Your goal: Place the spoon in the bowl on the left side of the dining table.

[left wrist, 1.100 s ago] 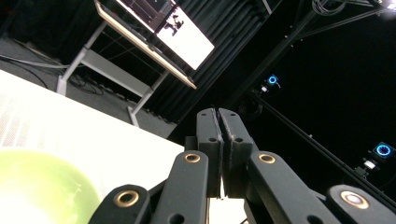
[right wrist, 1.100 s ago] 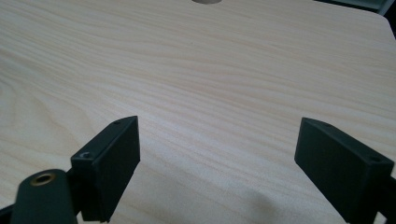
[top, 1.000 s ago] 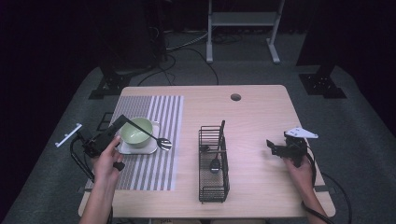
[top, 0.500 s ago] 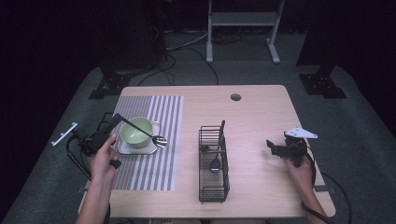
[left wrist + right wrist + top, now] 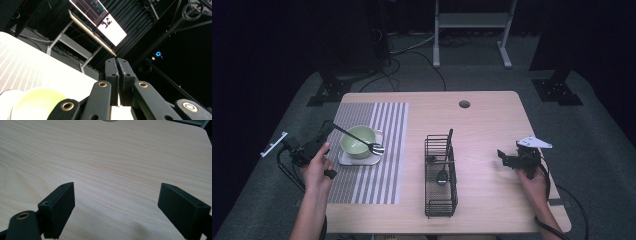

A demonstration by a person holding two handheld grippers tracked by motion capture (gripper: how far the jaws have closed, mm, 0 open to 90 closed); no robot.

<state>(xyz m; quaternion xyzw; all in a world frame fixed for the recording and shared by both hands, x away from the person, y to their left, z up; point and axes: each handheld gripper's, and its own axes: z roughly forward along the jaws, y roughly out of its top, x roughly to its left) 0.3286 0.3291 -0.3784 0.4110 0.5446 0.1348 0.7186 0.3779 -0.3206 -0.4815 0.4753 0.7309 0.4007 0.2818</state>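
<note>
My left gripper [image 5: 330, 127] [image 5: 117, 62] is at the table's left edge, jaws pressed together on the handle end of a black fork [image 5: 357, 138]. The fork slants down to the right across a pale green bowl [image 5: 357, 145] [image 5: 37, 102], its tines by the bowl's right rim. The bowl sits on a small white plate [image 5: 343, 160]. In the left gripper view the fork is hidden behind the jaws. My right gripper [image 5: 503, 158] [image 5: 116, 205] rests low over bare wood at the right, open and empty.
A grey striped placemat [image 5: 377, 180] lies under the plate. A black wire caddy [image 5: 440, 200] stands mid-table holding a black spoon [image 5: 442, 176] and an upright utensil [image 5: 449, 140]. A round hole [image 5: 464, 104] [image 5: 109, 120] is near the far edge. A white strip [image 5: 274, 144] lies on the floor at left.
My left hand has drawn a little to the left, taking the fork with it, so the tines have slid closer to the bowl. The right hand is still.
</note>
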